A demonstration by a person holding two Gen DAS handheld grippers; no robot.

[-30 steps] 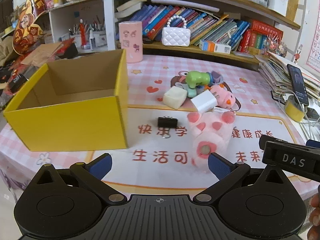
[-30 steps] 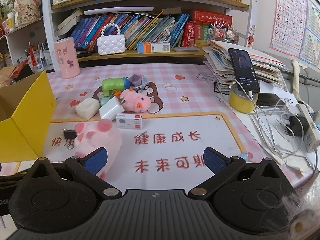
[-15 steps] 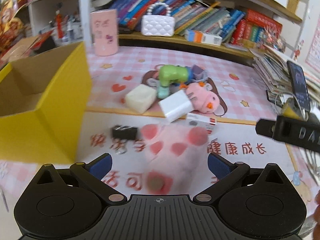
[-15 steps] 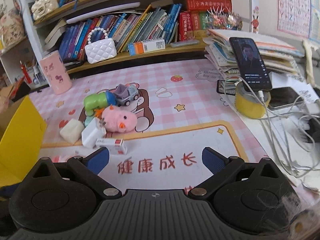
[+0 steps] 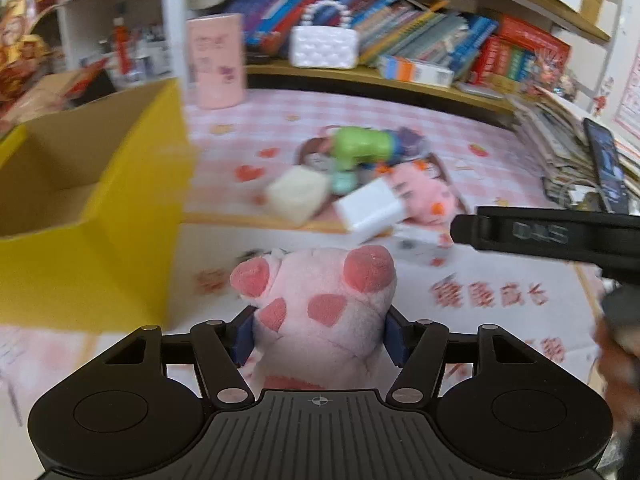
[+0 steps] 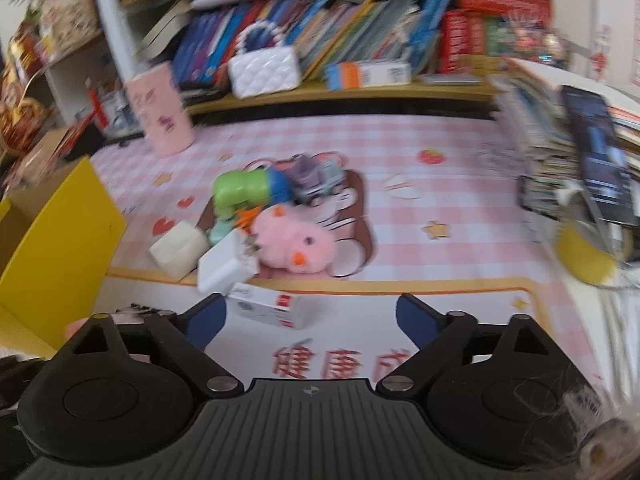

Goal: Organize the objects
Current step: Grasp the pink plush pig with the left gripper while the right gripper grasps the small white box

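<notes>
The pink plush paw (image 5: 320,312) was the thing getting sorted here, and it had gone from lying loose on the mat (image 5: 500,320) a second earlier to sitting pinched between the blue pads of the left gripper (image 5: 320,330). The jaws had closed in from wide open and were pressing into its sides, though I couldn't tell if it was off the mat yet. The yellow box (image 5: 120,216) stood just to its left, looking empty as far as I could see in, so that's probably where it was headed. The right gripper (image 6: 312,320) was still spread wide with nothing in it, having swung in toward the small white carton (image 6: 266,310) and the pile behind, white charger (image 6: 226,262), pink pig plush (image 6: 298,242) and all.
</notes>
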